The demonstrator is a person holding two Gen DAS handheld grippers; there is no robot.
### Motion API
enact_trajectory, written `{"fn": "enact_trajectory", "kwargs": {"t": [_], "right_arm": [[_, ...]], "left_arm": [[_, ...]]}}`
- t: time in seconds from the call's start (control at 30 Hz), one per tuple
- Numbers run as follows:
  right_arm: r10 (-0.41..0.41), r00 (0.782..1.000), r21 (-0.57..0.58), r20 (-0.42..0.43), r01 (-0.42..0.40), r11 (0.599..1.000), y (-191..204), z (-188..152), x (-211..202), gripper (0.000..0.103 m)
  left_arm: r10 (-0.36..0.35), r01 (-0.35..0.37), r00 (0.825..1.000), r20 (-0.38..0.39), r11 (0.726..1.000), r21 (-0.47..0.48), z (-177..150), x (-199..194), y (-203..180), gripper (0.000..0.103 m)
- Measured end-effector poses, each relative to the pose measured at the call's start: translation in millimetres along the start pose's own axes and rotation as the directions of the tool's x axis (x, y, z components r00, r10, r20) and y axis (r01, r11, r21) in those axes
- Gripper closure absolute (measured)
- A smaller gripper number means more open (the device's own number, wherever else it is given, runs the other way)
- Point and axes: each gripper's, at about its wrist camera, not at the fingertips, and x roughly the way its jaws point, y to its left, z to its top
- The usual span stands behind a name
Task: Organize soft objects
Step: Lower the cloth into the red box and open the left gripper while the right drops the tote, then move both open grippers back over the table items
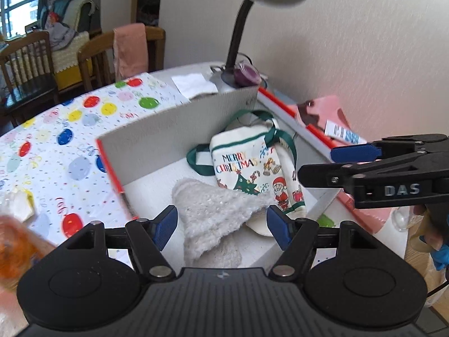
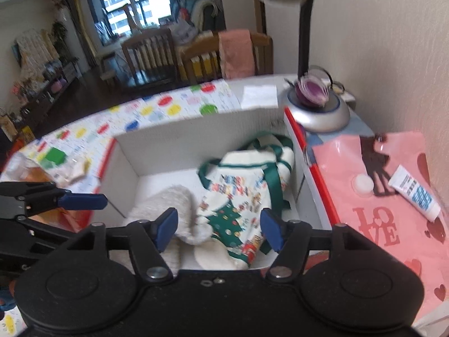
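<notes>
At the centre of both views sits an open white cardboard box with red edges (image 1: 168, 129), and two soft things already lie inside it; a cream canvas tote bag with green handles and a "Merry Christmas" print (image 1: 252, 168) rests toward the right of the box floor, and a fluffy white knitted cloth (image 1: 213, 213) lies just left of it, one corner touching the bag's lower edge; in the right wrist view the same cloth (image 2: 171, 202) sits at lower centre beside the bag (image 2: 238, 196).

The left gripper (image 1: 221, 224) hangs above the fluffy cloth with its blue pads spread wide and nothing between them; the right gripper (image 2: 219, 224) is likewise spread and empty, above the bag.

Judging by this, the packing looks well advanced, since both soft items are in the box; a pale soft-looking lump (image 2: 75, 168) at the middle left of the right wrist view, on the balloon-patterned tablecloth (image 1: 56, 140), may be left to gather, though it is too blurred to identify; the pink "LOVE" bag (image 2: 378, 210) at the right lies outside the box.
</notes>
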Motion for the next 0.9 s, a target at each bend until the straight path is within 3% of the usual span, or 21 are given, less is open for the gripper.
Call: {"fn": "enact_trajectory", "kwargs": {"t": [0.17,0.43,0.9], "right_arm": [[0.036,0.996,-0.023,0.083,-0.034,0.999,19,1,-32,0.028],[0.108,0.974,-0.048,0.2,-0.1,0.994,56,4,-76,0.018],[0.217,0.948,-0.133,0.234,-0.19,0.973,142,-16,-111,0.001]], "left_arm": [[0.014,-0.014,0.996,0.09,1.0,0.002,-5,-46,2,0.033],[0.059,-0.062,0.975,0.216,0.998,0.009,-19,-126,11,0.03],[0.084,-0.069,0.953,0.291,0.996,-0.061,-76,-220,64,0.01]]}}
